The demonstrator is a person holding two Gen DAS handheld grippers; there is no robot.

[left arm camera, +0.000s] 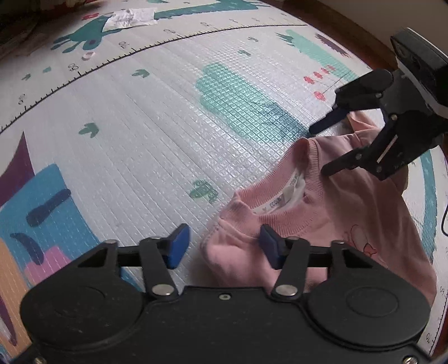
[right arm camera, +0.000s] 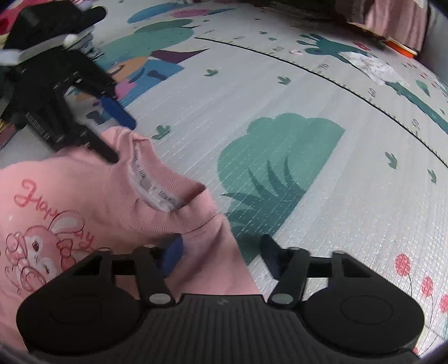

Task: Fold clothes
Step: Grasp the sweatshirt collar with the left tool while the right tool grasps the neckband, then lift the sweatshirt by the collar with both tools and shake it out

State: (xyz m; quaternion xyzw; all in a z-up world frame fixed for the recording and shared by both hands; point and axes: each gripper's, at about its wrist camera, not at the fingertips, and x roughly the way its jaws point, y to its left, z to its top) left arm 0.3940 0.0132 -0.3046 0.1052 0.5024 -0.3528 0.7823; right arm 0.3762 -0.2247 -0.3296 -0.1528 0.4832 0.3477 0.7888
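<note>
A pink child's sweatshirt (left arm camera: 350,201) with a printed cartoon lies on a patterned play mat (left arm camera: 140,126), collar toward me. My left gripper (left arm camera: 224,246) is open, its jaws wide apart around one shoulder of the sweatshirt. My right gripper (right arm camera: 221,254) is open, straddling the other shoulder of the sweatshirt (right arm camera: 92,201). Each gripper shows in the other's view: the right one (left arm camera: 322,148) over the far shoulder, the left one (right arm camera: 120,137) at the collar's far side, both with jaws apart.
The play mat (right arm camera: 280,98) spreads wide beyond the sweatshirt. A crumpled white cloth (left arm camera: 131,16) lies at the mat's far edge, also in the right wrist view (right arm camera: 375,67). A wooden floor edge (left arm camera: 364,36) borders the mat. Bedding and an orange object (right arm camera: 400,47) lie at the far right.
</note>
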